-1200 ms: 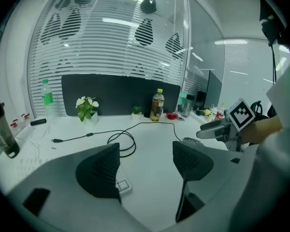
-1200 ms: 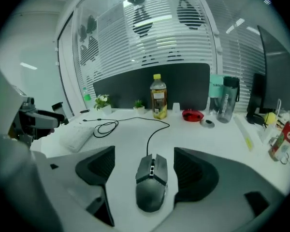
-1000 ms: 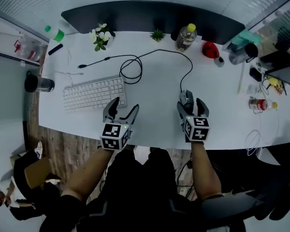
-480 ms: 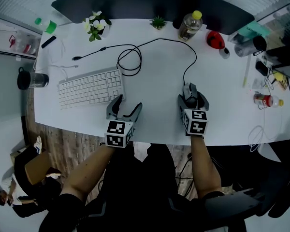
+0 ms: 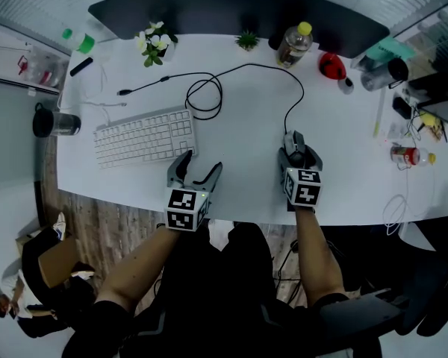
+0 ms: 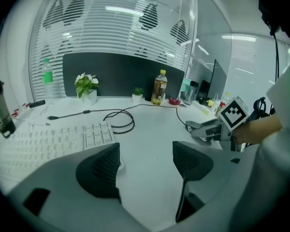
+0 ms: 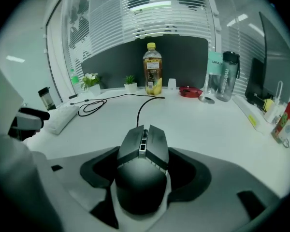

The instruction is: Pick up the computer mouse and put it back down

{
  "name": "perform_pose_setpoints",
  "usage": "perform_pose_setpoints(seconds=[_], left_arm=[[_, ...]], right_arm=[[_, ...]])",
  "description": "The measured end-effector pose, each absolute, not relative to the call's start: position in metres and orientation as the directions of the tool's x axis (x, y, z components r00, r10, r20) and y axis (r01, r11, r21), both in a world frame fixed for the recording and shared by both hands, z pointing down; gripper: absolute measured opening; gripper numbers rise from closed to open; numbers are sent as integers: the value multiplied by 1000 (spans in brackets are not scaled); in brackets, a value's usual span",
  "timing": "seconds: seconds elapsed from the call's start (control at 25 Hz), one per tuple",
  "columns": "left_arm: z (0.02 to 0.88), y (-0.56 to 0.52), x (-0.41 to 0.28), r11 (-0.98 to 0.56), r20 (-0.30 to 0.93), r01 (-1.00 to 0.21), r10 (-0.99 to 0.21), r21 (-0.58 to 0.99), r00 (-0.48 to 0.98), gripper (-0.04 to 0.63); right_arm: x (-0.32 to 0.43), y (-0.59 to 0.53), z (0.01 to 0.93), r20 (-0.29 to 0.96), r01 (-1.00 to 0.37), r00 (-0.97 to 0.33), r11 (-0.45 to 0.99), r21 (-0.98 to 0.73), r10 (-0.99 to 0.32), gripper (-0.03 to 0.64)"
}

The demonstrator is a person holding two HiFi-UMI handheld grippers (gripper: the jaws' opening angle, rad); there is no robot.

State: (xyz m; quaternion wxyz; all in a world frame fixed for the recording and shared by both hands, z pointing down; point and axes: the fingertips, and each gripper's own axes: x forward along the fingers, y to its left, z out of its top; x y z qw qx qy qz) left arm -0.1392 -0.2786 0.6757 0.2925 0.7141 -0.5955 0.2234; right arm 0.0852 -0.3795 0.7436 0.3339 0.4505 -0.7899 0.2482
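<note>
At the near edge of the worktop (image 5: 239,125), right of centre: the computer mouse (image 7: 143,153) sits flat on the surface, directly ahead of the right hand-held gripper (image 5: 299,157) and between its jaws.

- Long axis of the mouse runs away from the person, in line with the way the right hand-held gripper points. Buttons and wheel face the far side; the rounded tail sits deepest in the jaws.
- The jaws therefore span the short axis, one pad on each flank. They have just been closing with the mouse between them. The right gripper view shows no clear gap on either side, so I read this as a grip at a fairly wide setting. How firm it is I cannot tell.
- The cable (image 5: 295,95) leaves the front of the mouse and curves off towards the back of the worktop, ending in a loose loop.
- The left hand-held gripper (image 5: 198,164) is well apart to the left, by the near right corner of the keyboard (image 5: 143,136). Its jaws are wide, with only bare worktop between them.

Judgement: the right side is the working side. The pick-up calls for a straight rise, and the slack in the cable looks ample.
</note>
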Motion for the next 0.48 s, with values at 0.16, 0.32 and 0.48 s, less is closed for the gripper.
perform_pose_setpoints(seconds=[0.16,0.32,0.48], left_arm=[[648,-289,-144,-131,626,-980,-755,147,195,357],[620,-289,-143,-154,595,-975,-774,158,219,357],[583,-290,-148,-170,543,-974,-809,150,225,357]], right_arm=[[79,-378,722,734,-872,-405,473,-130,-545,295],[72,-376,680,708,-854,-445,498,-151,-549,295],[62,-371,628,663,-831,-491,531,-162,-565,295]])
